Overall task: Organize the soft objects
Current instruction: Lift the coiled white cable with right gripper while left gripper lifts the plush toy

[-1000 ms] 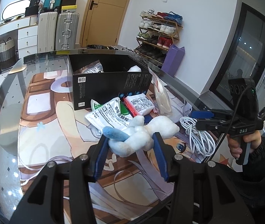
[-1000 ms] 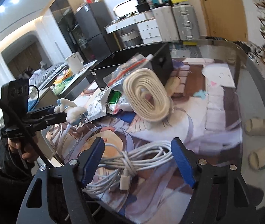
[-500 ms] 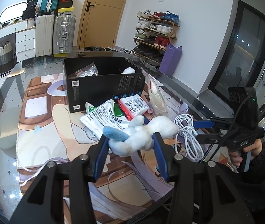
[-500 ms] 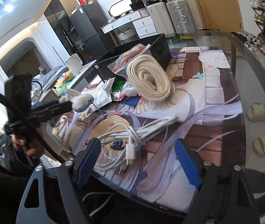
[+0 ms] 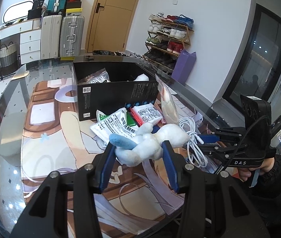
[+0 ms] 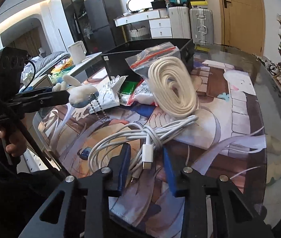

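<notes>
The left gripper [image 5: 138, 152] pinches a small white-and-blue plush toy [image 5: 148, 142] between its blue pads, lifted clear above the printed mat [image 5: 47, 144], likely to carry it to the open black box [image 5: 116, 97] beyond. A bead chain [image 6: 97, 109] dangles from the toy. The right gripper [image 6: 146, 166] hangs over a bundled white charging cable [image 6: 140, 136], jaws narrowed around the plug but not visibly clamping it.

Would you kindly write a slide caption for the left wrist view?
Left gripper lifts a white plush toy before the black box; right gripper at the white cable.
</notes>
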Tool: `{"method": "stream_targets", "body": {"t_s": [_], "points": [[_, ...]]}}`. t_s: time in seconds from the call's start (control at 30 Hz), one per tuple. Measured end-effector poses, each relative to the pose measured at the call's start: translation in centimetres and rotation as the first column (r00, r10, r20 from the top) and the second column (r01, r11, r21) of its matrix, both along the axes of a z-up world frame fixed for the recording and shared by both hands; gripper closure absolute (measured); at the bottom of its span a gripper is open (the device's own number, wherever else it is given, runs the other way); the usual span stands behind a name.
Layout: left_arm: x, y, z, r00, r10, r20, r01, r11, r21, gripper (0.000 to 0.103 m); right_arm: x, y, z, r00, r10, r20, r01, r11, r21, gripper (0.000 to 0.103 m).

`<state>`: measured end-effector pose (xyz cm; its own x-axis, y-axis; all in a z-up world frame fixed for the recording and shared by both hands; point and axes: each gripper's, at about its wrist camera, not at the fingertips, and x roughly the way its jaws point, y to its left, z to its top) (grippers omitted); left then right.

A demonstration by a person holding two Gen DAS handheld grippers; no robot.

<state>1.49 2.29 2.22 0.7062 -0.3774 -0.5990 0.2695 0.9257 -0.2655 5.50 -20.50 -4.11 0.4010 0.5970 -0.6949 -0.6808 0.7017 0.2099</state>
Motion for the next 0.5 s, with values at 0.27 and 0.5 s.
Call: {"method": "stream_targets", "body": {"t_s": [0.27, 0.5], "points": [[-0.3, 0.0, 0.1, 1.0, 0.006, 0.008, -0.006, 1.0, -0.007, 0.057, -0.6, -1.0, 1.1, 0.999, -0.003, 0.039, 0.001, 0.998, 0.062, 0.091], [-0.4, 0.0, 0.4, 1.0, 0.01, 0.016, -0.01, 1.0, -0.009, 0.057, -1.0, -2.0, 2.3, 0.997, -0.019, 0.069, 0.013, 0.996, 0.094, 0.091]]}}
